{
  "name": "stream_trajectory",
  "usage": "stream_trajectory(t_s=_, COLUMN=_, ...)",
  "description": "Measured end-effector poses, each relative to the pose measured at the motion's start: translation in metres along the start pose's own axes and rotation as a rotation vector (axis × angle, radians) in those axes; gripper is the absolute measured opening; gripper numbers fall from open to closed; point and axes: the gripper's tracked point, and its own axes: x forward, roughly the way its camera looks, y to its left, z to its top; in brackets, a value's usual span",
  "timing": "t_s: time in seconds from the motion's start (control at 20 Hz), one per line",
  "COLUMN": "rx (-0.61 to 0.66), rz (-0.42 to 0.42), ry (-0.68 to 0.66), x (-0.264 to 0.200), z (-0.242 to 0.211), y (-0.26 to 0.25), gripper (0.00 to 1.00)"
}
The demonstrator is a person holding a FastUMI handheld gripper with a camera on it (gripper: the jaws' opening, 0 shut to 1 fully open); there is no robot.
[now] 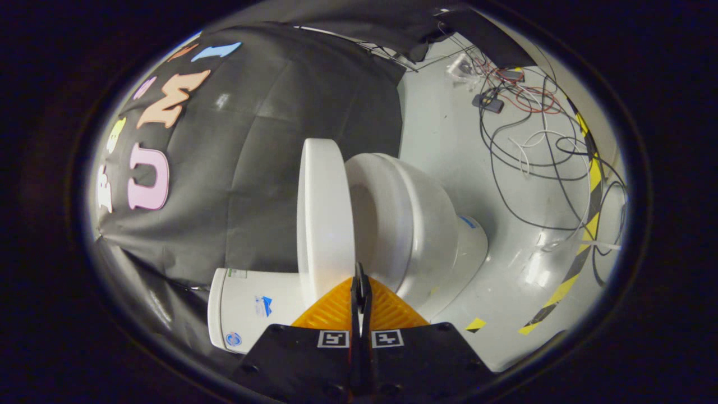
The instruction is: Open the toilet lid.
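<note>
White floor (pixel 449 140); raised toilet lid (pixel 325 213) before closed hand-held gripper (pixel 360 280)

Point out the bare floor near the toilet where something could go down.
Free: the floor between the toilet and the striped tape. Crowded: cables sprawl over the floor beyond. The shut gripper sits at the raised lid edge, tank beside it.

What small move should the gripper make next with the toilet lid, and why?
Probably draw the gripper straight back, clear of the lid. The lid already stands raised off the seat, toward the tank, and the closed fingers sit at its edge, gripping nothing visible.
</note>
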Motion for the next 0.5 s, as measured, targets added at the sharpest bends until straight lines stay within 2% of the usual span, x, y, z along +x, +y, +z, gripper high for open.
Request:
stream_trajectory(t_s=0.15, rx=-0.088, rz=-0.075, ry=-0.014, x=-0.010, z=0.002, y=0.016, gripper=0.01)
stream_trajectory(t_s=0.5, rx=-0.168, rz=-0.058, ry=-0.042, x=-0.036, z=-0.004, y=0.080, gripper=0.01)
